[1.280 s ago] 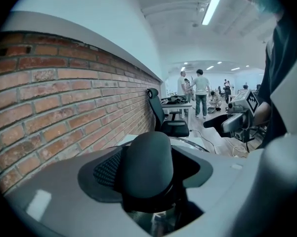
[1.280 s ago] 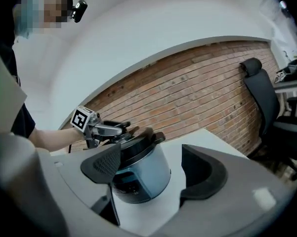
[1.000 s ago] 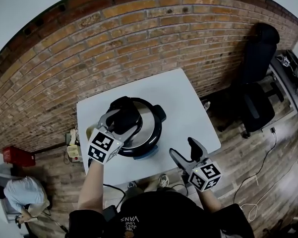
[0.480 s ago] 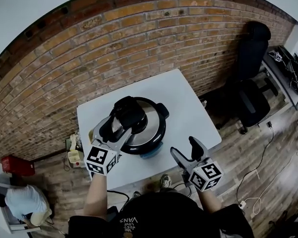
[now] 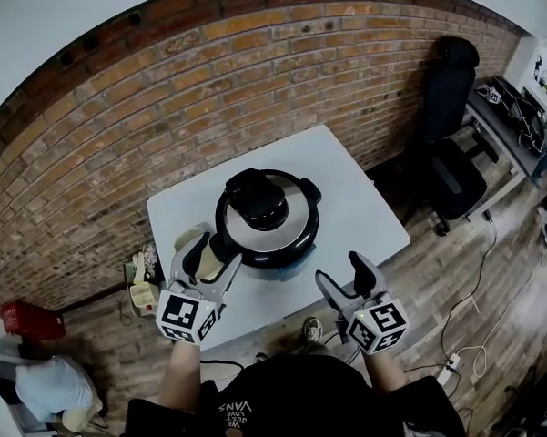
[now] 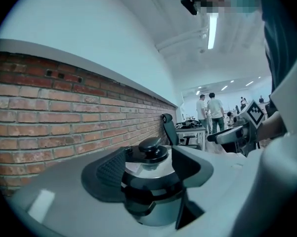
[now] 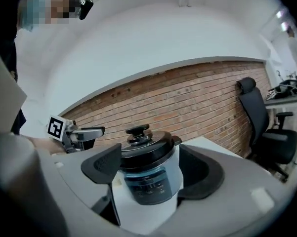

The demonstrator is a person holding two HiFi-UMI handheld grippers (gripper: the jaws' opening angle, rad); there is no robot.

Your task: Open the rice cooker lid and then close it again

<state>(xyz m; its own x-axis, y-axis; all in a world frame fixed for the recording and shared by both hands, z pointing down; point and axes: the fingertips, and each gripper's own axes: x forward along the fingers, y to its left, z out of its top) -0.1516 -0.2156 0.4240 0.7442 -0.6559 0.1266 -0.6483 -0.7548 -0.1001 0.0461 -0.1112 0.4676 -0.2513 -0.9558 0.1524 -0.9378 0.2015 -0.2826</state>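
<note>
Plainly, the only legible writing is "VANS", printed on the person's black shirt [image 5: 239, 406] at 6 o'clock in the head view. The rice cooker [image 5: 266, 217] stands on the white table [image 5: 355, 185] with its lid [image 5: 282, 230] down and a black knob [image 5: 255, 198] on top. The print on its front panel [image 7: 147, 184] is too small to read. The left hand-held gripper [image 5: 207, 248] hangs at the cooker's 8 o'clock, close beside its wall, jaws spread and clamping nothing. The right hand-held gripper [image 5: 346, 279] hangs at the cooker's 4 o'clock, clearly apart from it, jaws likewise spread and empty. Each gripper's view shows the cooker beyond the gap between its jaws. Both marker cubes [image 5: 184, 315] bear black-and-white square patterns.
</note>
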